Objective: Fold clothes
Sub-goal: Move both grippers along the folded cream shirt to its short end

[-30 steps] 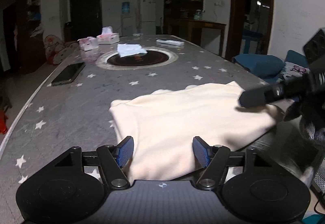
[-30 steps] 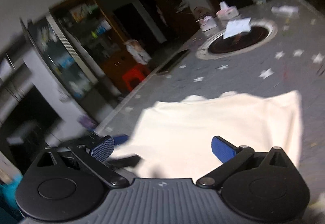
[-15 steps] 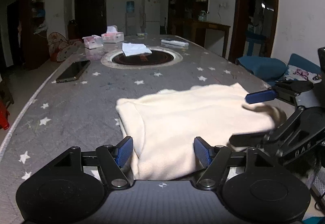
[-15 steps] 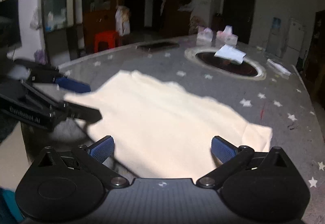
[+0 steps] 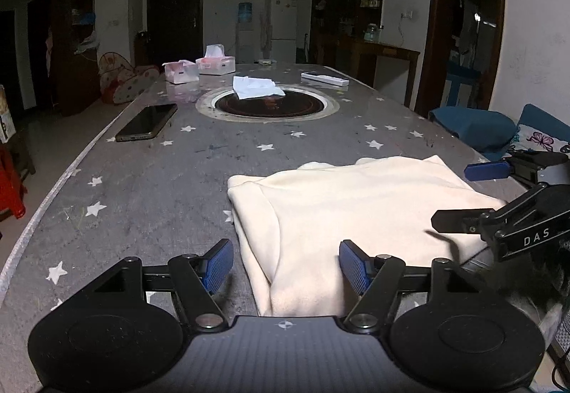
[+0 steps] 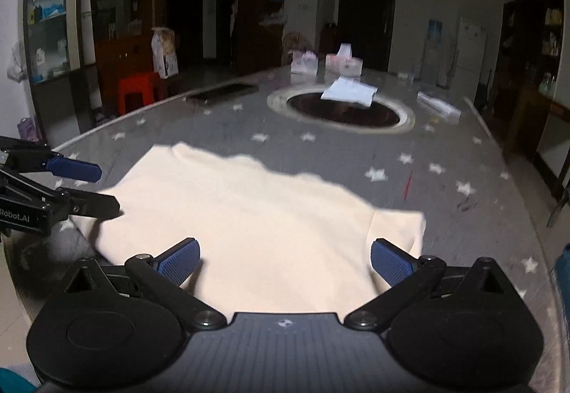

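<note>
shirt is laid folded on table, long axis crosswise | left gripper fingers spread at its near-left edge | right gripper fingers spread over near-right edge

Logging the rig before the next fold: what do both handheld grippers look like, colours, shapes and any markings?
Both match: black linkage arms on round discs, a ribbed grey body with a small crosshair mark, blue textured pads. Left gripper shows "Robot.AI" on its side in the right wrist view; right gripper shows "DAS" in the left wrist view. No sleeves visible.
</note>
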`<control>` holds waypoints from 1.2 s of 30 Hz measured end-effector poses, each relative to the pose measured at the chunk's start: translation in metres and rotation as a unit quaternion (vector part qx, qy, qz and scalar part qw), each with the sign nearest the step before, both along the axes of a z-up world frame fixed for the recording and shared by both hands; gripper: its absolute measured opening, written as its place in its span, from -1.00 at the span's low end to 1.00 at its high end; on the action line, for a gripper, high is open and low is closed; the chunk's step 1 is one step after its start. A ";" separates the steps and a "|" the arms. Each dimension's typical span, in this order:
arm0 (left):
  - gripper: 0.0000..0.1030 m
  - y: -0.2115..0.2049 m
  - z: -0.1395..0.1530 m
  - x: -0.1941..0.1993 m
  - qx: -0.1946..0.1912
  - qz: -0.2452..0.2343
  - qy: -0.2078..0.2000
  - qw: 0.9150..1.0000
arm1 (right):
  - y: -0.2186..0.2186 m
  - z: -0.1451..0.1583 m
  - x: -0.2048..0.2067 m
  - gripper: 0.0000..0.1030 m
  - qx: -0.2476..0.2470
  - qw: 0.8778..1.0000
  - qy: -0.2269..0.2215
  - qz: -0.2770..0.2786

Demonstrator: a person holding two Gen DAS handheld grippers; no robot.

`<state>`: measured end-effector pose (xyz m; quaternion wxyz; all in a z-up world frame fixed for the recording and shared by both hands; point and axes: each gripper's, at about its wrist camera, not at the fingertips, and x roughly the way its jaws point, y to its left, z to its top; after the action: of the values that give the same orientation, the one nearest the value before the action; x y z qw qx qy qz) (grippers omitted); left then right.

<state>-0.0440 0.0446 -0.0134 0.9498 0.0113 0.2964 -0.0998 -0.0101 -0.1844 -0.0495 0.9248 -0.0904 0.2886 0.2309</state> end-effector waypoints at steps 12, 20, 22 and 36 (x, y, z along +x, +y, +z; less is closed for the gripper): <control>0.71 0.014 0.001 0.011 -0.029 0.025 0.012 0.999 | 0.002 0.006 0.014 1.00 0.012 1.000 0.009 0.007; 1.00 0.021 -0.012 0.013 -0.031 0.037 0.031 0.998 | 0.020 -0.009 0.026 1.00 -0.006 0.999 0.030 0.028; 1.00 0.025 -0.013 0.014 -0.033 0.045 0.036 0.998 | 0.020 -0.010 0.025 1.00 -0.007 0.999 0.029 0.029; 1.00 0.037 -0.010 0.001 -0.016 0.056 0.032 0.998 | 0.018 -0.013 0.022 1.00 -0.011 0.999 0.026 0.036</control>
<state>-0.0434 0.0817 -0.0238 0.9439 -0.0233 0.3254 -0.0515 0.0122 -0.1663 -0.0629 0.9070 -0.1051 0.3117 0.2629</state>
